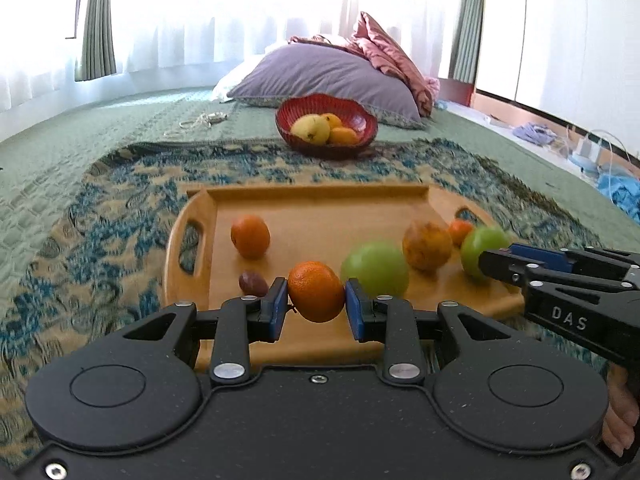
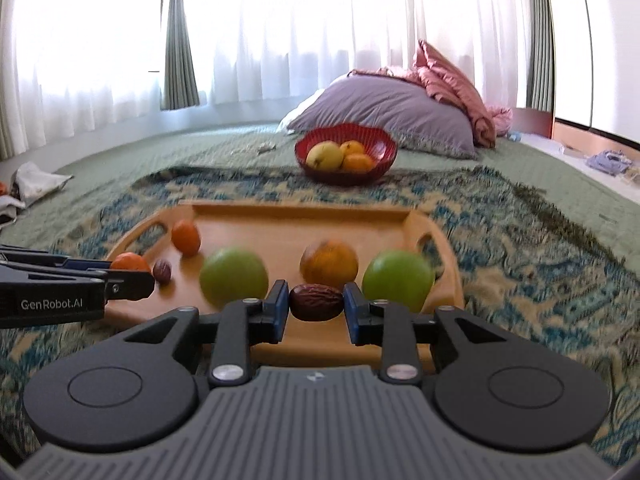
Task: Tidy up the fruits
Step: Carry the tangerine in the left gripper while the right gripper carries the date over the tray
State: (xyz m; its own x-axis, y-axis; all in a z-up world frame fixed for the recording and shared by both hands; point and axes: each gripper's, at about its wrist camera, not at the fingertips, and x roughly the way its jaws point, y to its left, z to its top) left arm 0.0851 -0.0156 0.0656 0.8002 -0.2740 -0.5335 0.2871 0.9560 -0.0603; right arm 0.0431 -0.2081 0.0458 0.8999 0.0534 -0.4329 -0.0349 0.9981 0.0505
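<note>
Left wrist view: the left hand-held gripper (image 1: 316,298) clamps a mandarin (image 1: 316,291) between its blue pads, above the near edge of the wooden tray (image 1: 320,200). On the tray lie an orange (image 1: 250,237) at 10 o'clock, a small brown date (image 1: 253,283) and two green apples (image 1: 375,269). The red bowl (image 1: 362,120) at 12 o'clock holds a yellow fruit and oranges.

Right wrist view: the right hand-held gripper (image 2: 316,303) pinches a wrinkled date (image 2: 316,302) over the tray's near edge.
</note>
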